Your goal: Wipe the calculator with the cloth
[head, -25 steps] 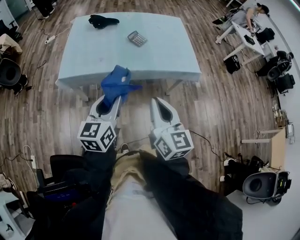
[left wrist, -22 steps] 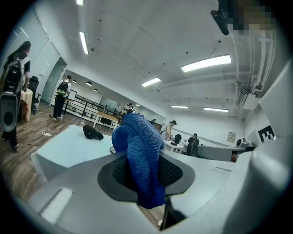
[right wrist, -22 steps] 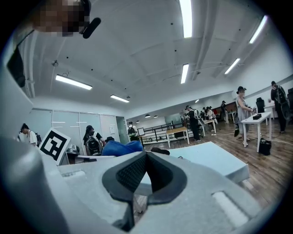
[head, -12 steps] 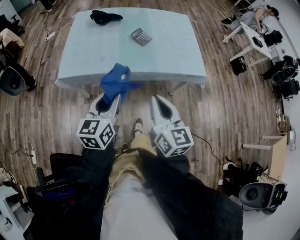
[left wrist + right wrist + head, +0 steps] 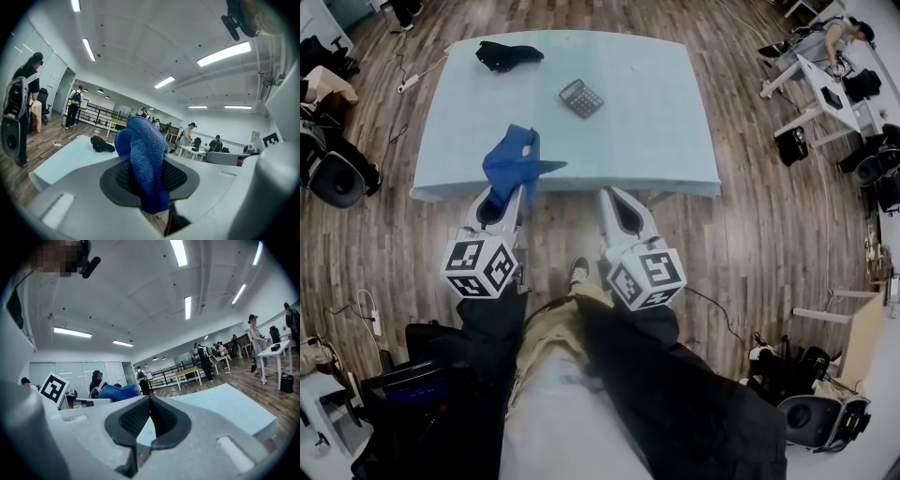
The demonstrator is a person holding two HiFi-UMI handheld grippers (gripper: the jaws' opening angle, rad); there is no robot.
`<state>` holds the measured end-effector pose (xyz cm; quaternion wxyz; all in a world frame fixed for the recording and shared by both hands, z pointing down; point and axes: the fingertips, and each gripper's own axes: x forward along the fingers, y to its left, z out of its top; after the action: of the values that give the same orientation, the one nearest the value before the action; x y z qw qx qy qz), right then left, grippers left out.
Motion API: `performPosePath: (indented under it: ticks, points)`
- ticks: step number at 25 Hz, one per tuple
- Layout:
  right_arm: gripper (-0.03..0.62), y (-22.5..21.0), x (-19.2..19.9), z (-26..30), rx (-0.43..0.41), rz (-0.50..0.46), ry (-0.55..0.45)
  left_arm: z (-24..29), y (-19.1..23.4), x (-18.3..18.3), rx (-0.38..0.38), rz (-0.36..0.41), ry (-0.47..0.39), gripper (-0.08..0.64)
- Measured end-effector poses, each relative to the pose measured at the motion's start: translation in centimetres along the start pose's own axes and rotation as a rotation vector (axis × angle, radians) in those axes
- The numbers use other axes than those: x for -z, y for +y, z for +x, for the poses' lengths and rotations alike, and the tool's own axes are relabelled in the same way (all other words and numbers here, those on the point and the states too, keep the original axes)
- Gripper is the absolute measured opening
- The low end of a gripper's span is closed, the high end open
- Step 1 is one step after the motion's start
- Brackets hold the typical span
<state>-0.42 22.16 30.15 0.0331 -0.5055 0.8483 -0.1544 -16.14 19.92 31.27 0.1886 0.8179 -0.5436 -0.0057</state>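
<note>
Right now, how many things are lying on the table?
2: the calculator toward the far middle, and a black bundle at the far left corner. The blue cloth is in the left gripper.

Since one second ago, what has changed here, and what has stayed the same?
The person has stepped nearer the table: the blue cloth, held in the left gripper, now overlaps its near edge in the head view. Nothing was grasped or released. The right gripper stays shut and empty; the calculator lies untouched.

A light blue table (image 5: pixel 656 122) stands on wood flooring (image 5: pixel 759 234). A black bundle (image 5: pixel 506 54) lies near its far-left corner. A black chair (image 5: pixel 337 180) stands left.
</note>
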Motion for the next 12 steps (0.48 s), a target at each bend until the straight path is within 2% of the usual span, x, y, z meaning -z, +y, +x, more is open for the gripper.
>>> performPosePath:
  ticks: [5,12]
  points:
    - [-0.003,-4.1,-0.1,2.6,-0.021,0.035,0.027,4.2,-0.1,-0.7,-0.023,0.015,0.005,0.097]
    - [-0.003,-6.9,-0.2,5.8,-0.092,0.044,0.074,8.0,0.0,-2.0,-0.068,0.023,-0.005,0.097]
